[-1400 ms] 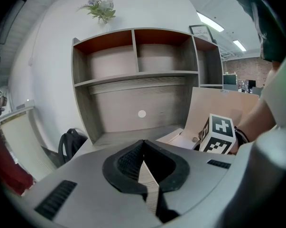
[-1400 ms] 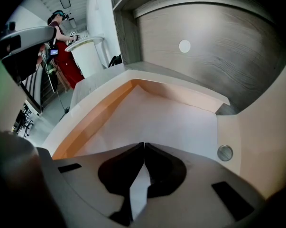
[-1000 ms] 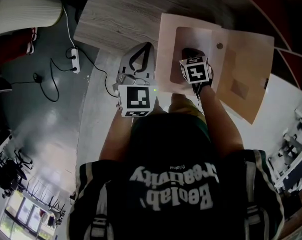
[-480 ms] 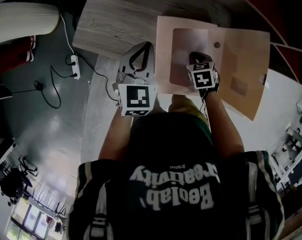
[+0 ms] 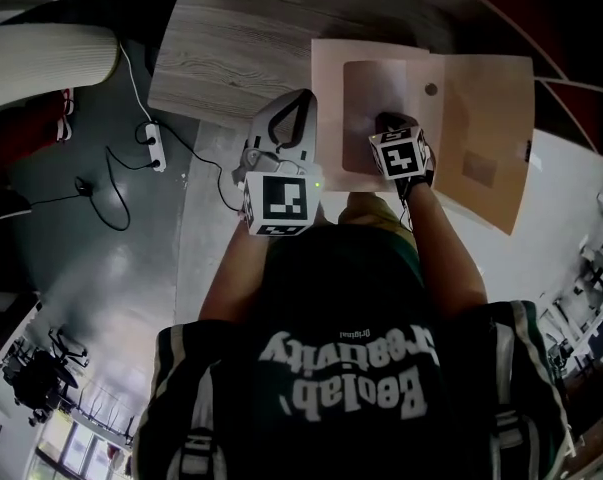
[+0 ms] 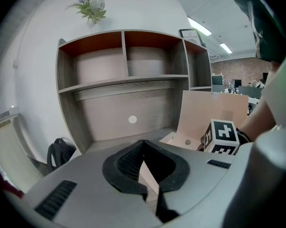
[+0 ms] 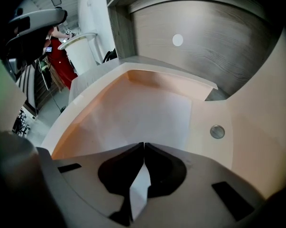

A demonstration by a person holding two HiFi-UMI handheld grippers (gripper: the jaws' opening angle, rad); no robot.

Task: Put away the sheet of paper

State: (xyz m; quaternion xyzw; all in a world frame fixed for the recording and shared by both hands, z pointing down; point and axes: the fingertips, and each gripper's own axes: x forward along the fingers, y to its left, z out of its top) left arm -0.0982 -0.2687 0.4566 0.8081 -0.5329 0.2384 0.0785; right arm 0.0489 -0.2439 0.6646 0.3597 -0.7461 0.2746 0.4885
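Pinching the near edge of the sheet of paper (image 7: 143,113), the right gripper (image 7: 143,145) keeps its fingers pressed onto the white strip caught between them. The sheet lies flat inside the open tan case (image 7: 93,91), which fills the upper middle of the head view, its lid folded out toward the right (a round snap (image 7: 217,131) sits just beside the sheet's right edge). The case rests on the wood-grain counter (image 5: 231,48). The left gripper (image 5: 297,103) hangs just left of the case at the counter's near edge, fingers pressed together with nothing between them. A shelf unit (image 6: 124,61) rises behind the counter.
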